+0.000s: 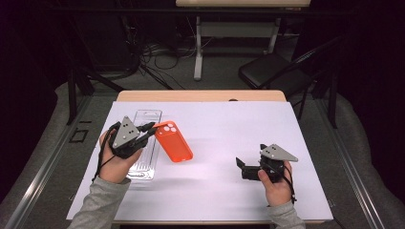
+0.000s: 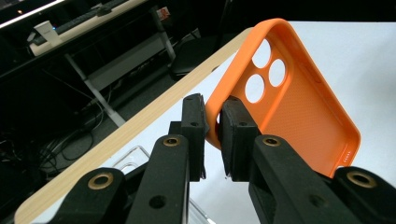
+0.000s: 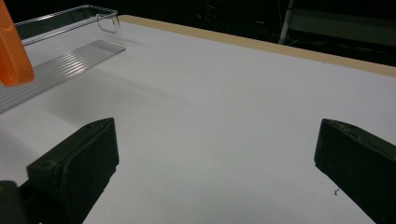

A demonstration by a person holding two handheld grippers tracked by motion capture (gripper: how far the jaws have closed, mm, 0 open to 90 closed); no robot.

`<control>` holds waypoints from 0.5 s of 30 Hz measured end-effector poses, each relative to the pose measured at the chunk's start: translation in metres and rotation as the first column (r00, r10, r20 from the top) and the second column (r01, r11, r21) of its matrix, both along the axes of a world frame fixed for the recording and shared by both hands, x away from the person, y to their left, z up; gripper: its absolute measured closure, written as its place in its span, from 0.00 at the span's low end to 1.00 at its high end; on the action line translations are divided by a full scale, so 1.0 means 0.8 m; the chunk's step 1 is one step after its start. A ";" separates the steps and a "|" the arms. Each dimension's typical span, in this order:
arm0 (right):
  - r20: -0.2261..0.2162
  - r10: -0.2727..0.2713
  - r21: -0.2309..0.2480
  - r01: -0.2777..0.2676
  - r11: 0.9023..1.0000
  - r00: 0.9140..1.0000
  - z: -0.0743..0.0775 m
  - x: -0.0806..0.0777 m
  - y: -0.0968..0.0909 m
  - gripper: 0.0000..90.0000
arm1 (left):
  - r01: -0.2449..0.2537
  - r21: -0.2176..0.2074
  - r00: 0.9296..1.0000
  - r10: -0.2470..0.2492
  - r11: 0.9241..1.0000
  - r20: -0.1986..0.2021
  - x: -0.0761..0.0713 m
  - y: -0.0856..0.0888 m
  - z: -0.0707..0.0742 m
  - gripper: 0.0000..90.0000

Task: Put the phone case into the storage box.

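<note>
- Your left gripper (image 1: 149, 130) is pinched tight on the rim of the orange phone case (image 1: 174, 141), holding it tilted above the white sheet (image 1: 229, 129), beside the clear tray (image 1: 147, 143).
- Your right gripper (image 3: 215, 154) is spread wide, nothing in it.

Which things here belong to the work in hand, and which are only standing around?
In the work: orange phone case, its edge pinched in the left gripper; clear plastic tray; open right gripper.
Only standing around: black chair; far desk; floor cables.

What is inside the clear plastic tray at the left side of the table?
The clear tray looks empty where visible; the left gripper and orange phone case cover part.
</note>
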State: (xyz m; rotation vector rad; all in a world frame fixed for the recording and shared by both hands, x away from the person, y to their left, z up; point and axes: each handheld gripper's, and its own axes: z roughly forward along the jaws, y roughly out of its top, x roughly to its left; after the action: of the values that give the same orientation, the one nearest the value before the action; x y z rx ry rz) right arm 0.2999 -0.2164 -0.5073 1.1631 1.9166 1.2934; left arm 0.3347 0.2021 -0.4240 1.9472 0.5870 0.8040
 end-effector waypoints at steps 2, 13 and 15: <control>-0.003 -0.001 0.002 0.001 1.000 1.000 -0.001 0.000 -0.001 0.00 | -0.006 -0.003 1.000 0.006 1.000 0.005 -0.001 0.004 0.003 0.90; -0.014 -0.022 0.021 0.022 1.000 1.000 -0.003 0.000 -0.006 0.00 | -0.035 -0.019 0.999 0.035 0.999 0.016 0.001 0.018 0.014 0.90; -0.013 -0.032 0.039 0.032 0.999 0.999 -0.002 0.000 -0.009 0.00 | -0.035 -0.010 0.999 0.035 0.999 0.021 0.004 0.016 0.017 0.90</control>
State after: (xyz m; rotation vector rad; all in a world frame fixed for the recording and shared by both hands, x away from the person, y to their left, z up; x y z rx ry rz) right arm 0.3002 -0.2234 -0.5091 1.2184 1.8815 1.3150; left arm 0.3377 0.2149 -0.4101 1.9219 0.6135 0.8408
